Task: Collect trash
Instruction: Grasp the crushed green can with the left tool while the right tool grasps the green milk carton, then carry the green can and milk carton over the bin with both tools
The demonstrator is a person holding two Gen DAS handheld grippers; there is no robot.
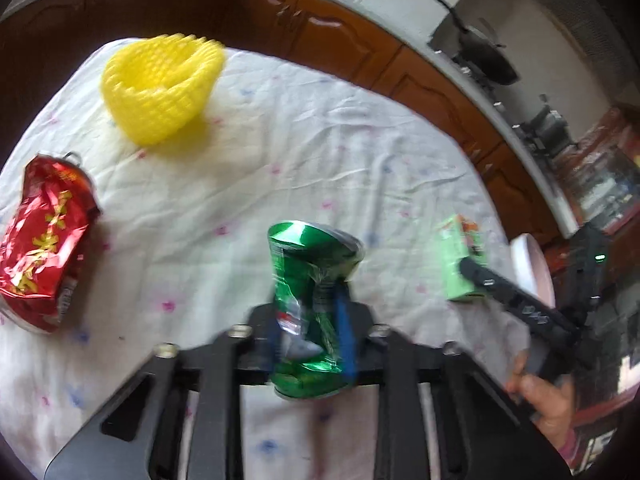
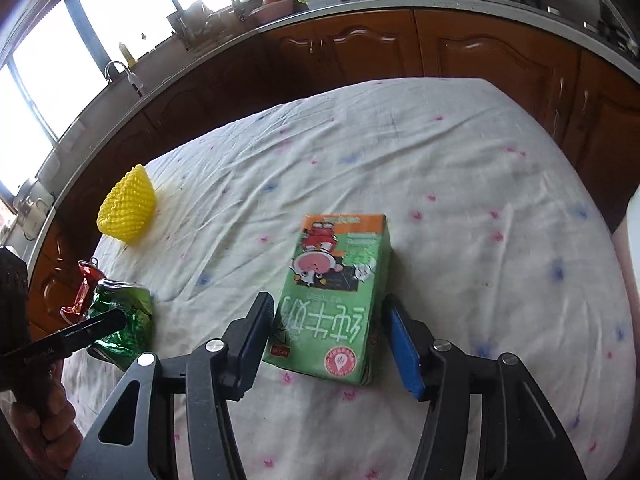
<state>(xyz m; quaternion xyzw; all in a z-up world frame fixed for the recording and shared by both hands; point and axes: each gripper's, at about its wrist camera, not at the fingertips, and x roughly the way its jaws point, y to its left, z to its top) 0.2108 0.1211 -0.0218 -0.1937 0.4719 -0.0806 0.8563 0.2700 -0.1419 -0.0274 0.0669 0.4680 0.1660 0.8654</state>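
The left gripper is clamped on a crushed green can. The right gripper stands apart, its pads straddling a green milk carton without pressing it. A red can lies left of the left gripper, a yellow foam net ahead-left.

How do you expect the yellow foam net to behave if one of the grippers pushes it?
The foam net is probably very light and would likely slide on the cloth. Its open mesh looks soft, so it may squash. It sits wide and low, so rolling seems unlikely.
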